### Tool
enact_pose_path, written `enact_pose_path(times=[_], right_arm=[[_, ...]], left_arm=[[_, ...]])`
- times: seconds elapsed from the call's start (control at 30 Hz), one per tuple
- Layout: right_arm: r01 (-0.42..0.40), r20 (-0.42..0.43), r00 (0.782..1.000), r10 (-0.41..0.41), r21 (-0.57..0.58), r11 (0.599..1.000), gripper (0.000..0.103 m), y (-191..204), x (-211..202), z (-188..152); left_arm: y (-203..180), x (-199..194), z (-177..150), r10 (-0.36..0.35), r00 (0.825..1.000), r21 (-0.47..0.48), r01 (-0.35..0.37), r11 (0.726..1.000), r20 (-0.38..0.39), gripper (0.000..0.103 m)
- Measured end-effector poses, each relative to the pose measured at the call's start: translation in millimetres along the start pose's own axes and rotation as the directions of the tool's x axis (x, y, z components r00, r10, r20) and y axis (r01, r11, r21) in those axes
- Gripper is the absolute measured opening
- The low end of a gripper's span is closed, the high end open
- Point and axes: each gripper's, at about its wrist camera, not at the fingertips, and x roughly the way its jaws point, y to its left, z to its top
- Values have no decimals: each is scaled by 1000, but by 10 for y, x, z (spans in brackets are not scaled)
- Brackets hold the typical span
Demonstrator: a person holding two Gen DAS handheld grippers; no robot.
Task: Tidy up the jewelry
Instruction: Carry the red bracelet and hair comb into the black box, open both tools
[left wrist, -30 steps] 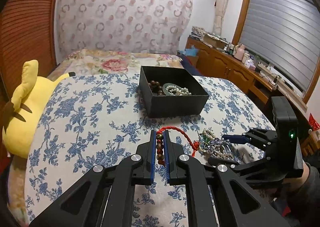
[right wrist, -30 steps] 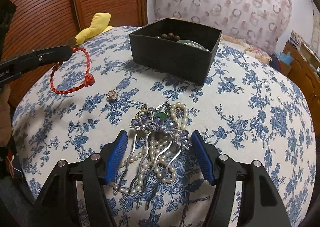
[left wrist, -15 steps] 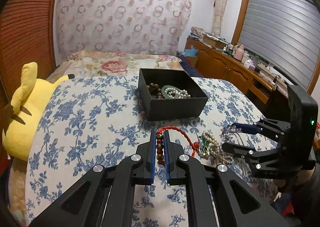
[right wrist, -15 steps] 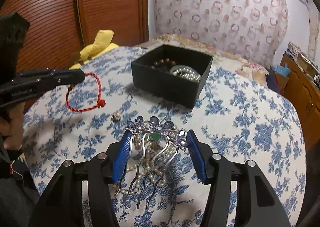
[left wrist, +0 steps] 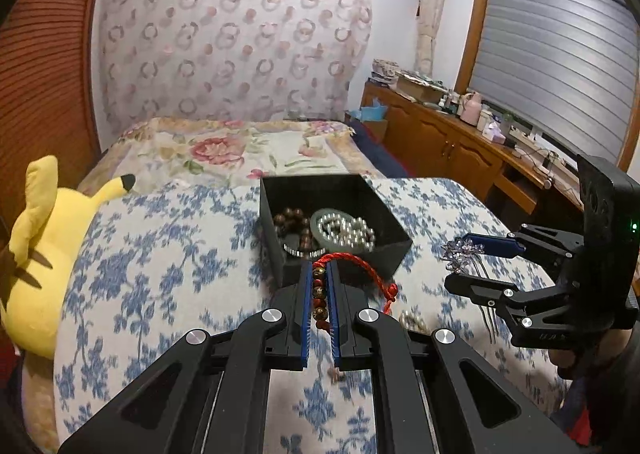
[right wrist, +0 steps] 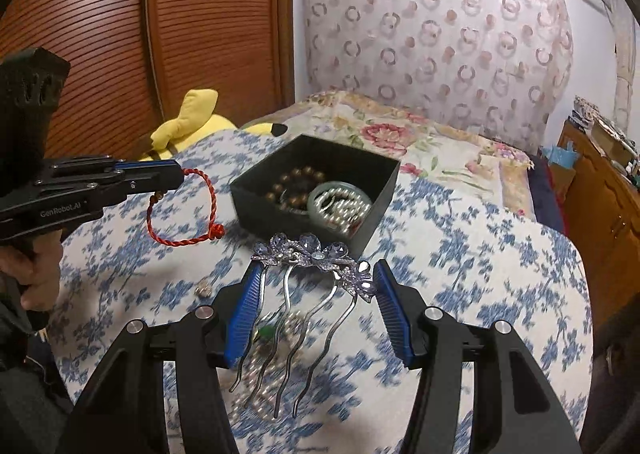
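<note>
left wrist view: blue-flowered worktop (left wrist: 168, 254) across the lower frame, bed (left wrist: 224, 146) with a rose-print cover just behind it, yellow plush toy (left wrist: 44, 254) against the worktop's left edge. black box (left wrist: 396, 242) open-topped at the far middle of the worktop, holding brown beads, a pale green bangle and pearls. left claw (left wrist: 320, 294) pressed together on a red cord bracelet (left wrist: 360, 270) by its beaded stretch, lifted clear of the cloth, cord loop hanging out to the right just before the box's near wall. right claw (left wrist: 468, 262) off to the right, a hand below its grip.

right wrist view: same box (right wrist: 248, 190) ahead, left claw (right wrist: 172, 178) coming in from the left with the red cord bracelet (right wrist: 208, 210) dangling beside the box. right claw (right wrist: 316, 282) clamped on a jewelled hair comb (right wrist: 312, 254), pads against its two ends, held above the cloth, tines pointing back toward the camera. blurred pearl strand (right wrist: 264, 378) lying on the worktop (right wrist: 480, 254) beneath the tines. small brooch-like piece (right wrist: 203, 288) on the cloth left of the claw.
</note>
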Motion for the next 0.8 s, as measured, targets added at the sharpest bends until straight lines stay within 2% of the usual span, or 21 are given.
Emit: enact_pose_path(times=[0.43, 0.8], right_arm=[[-23, 23, 999, 23, 3, 1000, 59, -312, 299, 389], [-43, 25, 999, 44, -13, 999, 59, -397, 554, 609]], left_arm=[[-17, 477, 418, 9, 1000, 18, -9, 1000, -18, 6], [60, 794, 485, 17, 998, 11, -17, 1000, -63, 6]])
